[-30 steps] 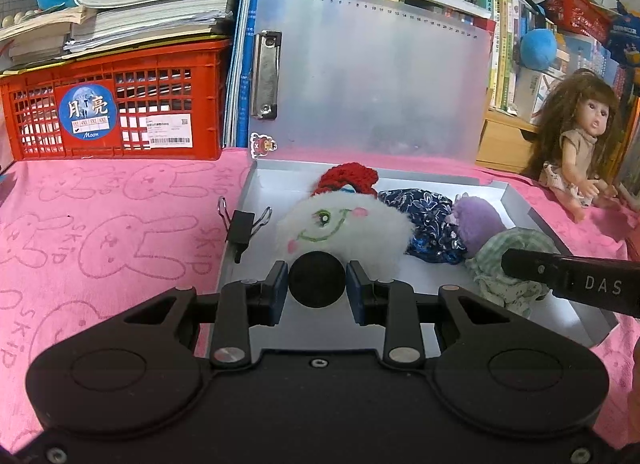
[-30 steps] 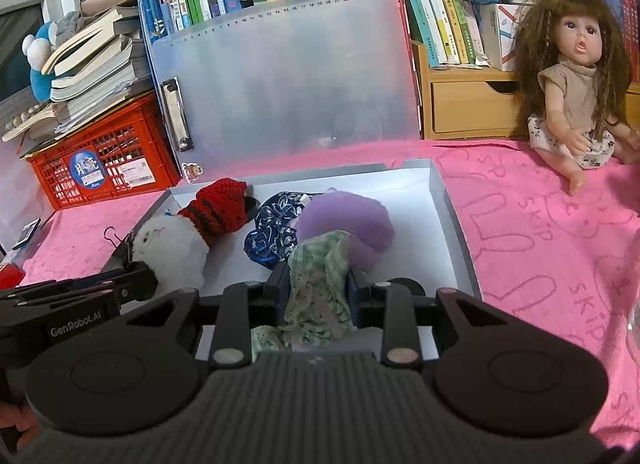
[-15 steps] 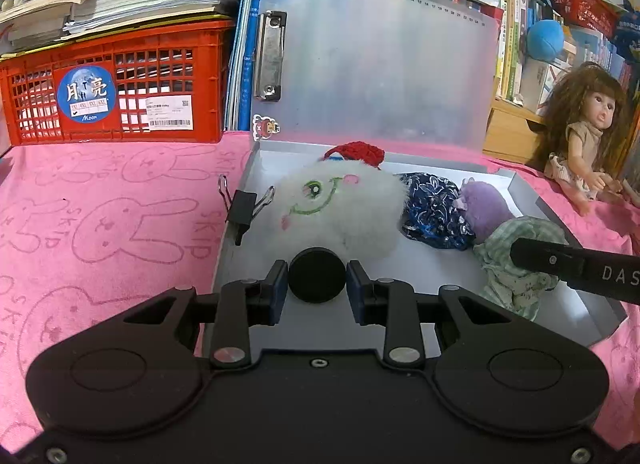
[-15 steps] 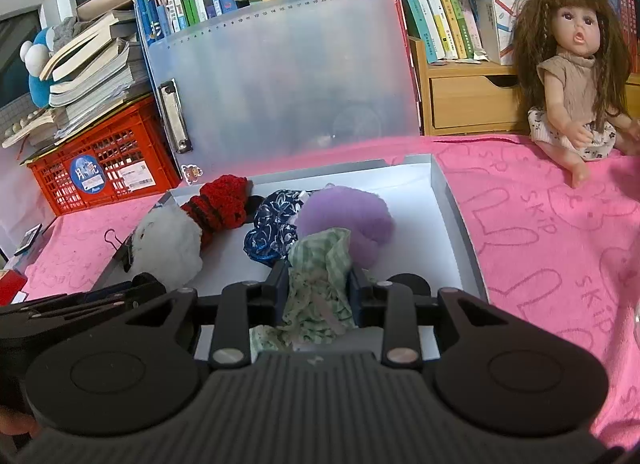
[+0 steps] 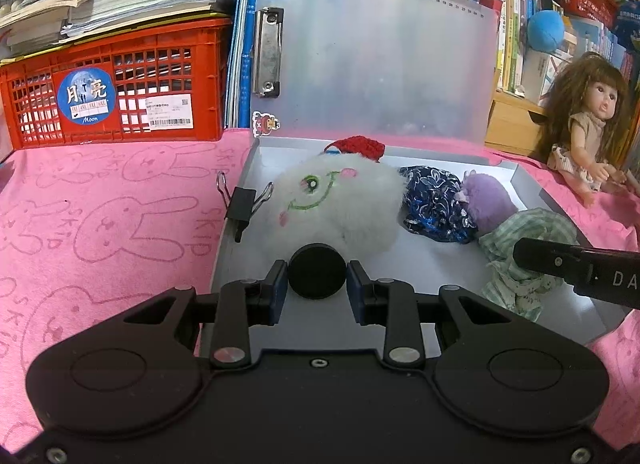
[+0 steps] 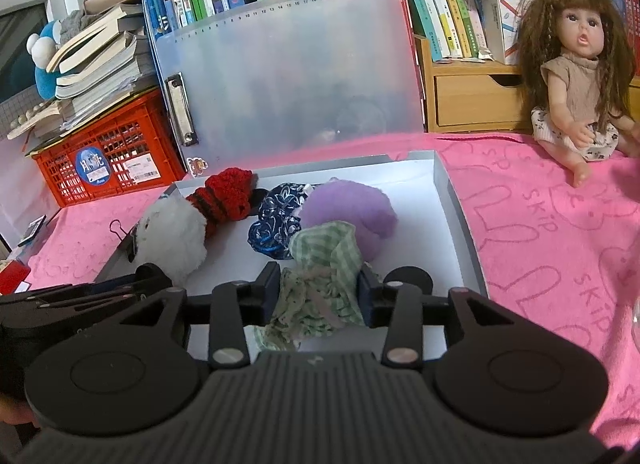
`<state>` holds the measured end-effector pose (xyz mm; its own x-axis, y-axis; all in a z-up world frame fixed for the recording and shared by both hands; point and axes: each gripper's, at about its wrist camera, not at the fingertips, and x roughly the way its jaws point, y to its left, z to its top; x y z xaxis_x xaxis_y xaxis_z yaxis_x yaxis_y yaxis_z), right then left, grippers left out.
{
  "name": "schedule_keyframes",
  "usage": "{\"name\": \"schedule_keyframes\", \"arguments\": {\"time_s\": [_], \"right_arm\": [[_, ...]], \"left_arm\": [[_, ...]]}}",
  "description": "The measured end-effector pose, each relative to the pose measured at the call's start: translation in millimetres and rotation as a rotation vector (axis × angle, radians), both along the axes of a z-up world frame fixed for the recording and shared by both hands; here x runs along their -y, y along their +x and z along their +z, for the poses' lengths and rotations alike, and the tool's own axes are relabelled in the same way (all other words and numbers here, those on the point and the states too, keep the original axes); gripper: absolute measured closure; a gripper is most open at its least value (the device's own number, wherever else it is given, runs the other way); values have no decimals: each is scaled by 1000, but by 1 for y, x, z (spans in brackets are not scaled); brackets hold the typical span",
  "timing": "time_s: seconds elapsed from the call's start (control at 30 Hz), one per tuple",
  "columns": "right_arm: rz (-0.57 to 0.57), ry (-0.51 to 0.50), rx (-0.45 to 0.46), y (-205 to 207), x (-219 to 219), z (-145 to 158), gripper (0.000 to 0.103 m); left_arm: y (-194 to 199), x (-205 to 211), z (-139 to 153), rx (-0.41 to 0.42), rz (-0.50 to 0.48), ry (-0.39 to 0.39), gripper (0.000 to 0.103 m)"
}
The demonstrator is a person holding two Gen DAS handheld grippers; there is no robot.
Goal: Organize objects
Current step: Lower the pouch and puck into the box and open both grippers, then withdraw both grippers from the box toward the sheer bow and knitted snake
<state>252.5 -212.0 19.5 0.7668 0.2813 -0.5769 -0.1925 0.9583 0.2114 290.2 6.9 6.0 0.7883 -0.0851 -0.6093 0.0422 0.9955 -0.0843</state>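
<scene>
Four soft toys in tray point(image 6: 456, 200), left claw point(image 5: 317, 284) gripping one black disc point(image 5: 317, 270), right claw point(image 6: 319, 291) opening around green cloth point(image 6: 320, 264)

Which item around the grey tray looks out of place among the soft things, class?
The black binder clip stands out: it is clipped onto the left wall of the grey tray, handles splayed up, a hard office item beside the white plush and fabric pieces. Nothing looks spilled or damaged.

White plush point(image 6: 176, 232) face hidden (turned away, seemingly); sticker point(image 6: 196, 165) unreadable.
</scene>
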Motion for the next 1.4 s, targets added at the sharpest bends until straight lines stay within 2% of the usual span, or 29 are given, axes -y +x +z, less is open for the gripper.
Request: {"name": "schedule_keyframes", "arguments": {"time_s": [0.13, 0.17, 0.37, 0.67, 0.83, 1.1, 1.4], "right_arm": [[-3, 8, 7, -2, 1, 2, 53], [-3, 12, 10, -3, 2, 3, 48], [-5, 30, 34, -11, 7, 13, 40], [16, 41, 78, -35, 14, 36, 36], [32, 27, 105, -53, 15, 43, 34], [70, 4, 134, -83, 15, 44, 31], [122, -39, 161, -112, 10, 40, 27]], "left_arm": [[-1, 0, 1, -7, -1, -2, 73], [-1, 0, 2, -7, -2, -2, 72], [-12, 5, 13, 29, -28, 19, 57], [-37, 10, 37, 58, -60, 10, 44], [-55, 9, 47, 65, -74, -6, 42], [-88, 8, 56, 87, -105, 3, 32], [-120, 10, 57, 102, -131, 7, 27]]}}
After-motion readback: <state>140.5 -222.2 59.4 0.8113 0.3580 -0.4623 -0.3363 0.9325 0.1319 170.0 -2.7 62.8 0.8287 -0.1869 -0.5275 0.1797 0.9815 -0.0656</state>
